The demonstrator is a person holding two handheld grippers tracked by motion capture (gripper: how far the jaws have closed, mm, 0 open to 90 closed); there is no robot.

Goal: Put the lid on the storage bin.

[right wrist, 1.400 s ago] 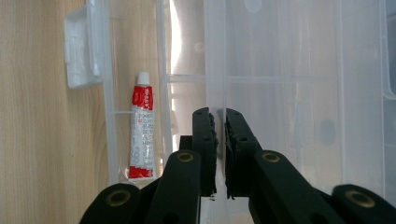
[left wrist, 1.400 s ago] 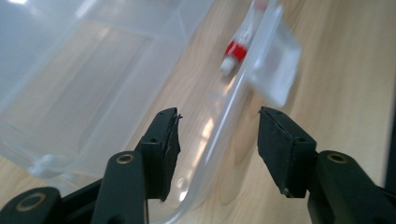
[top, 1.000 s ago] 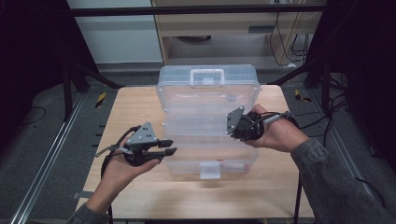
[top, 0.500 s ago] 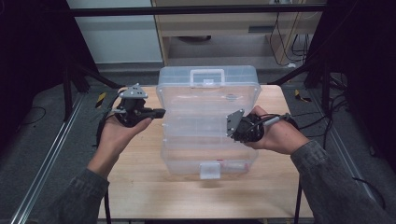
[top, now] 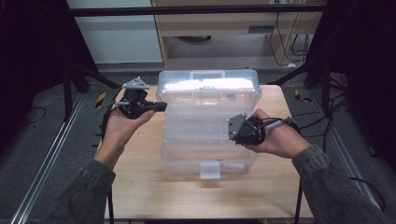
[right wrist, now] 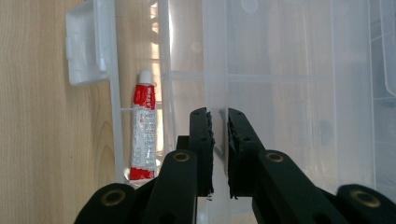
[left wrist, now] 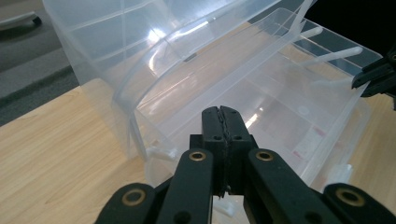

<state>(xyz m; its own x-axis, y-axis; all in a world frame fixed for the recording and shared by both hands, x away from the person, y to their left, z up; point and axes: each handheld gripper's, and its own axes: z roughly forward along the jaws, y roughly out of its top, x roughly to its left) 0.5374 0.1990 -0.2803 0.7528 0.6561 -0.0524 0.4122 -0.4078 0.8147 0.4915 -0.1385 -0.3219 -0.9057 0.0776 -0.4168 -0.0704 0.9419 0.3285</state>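
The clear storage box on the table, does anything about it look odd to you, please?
Nothing looks damaged or spilled. The clear box stands open, lid tilted up, and holds one red-and-white tube by its front wall. The right gripper pinches a clear wall.

small red-and-white tube (right wrist: 143, 126): lower end hidden behind the jaws, print too small to read | clear plastic storage box (top: 208, 122): near wall beside tube blurred by glare

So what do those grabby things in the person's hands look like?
Each gripper is black: the left gripper and right gripper both carry a grey three-cornered plate on top. Two flat black jaws hinge on arms with brass-coloured rings. Black cables trail from them. The person wears grey-green sleeves.
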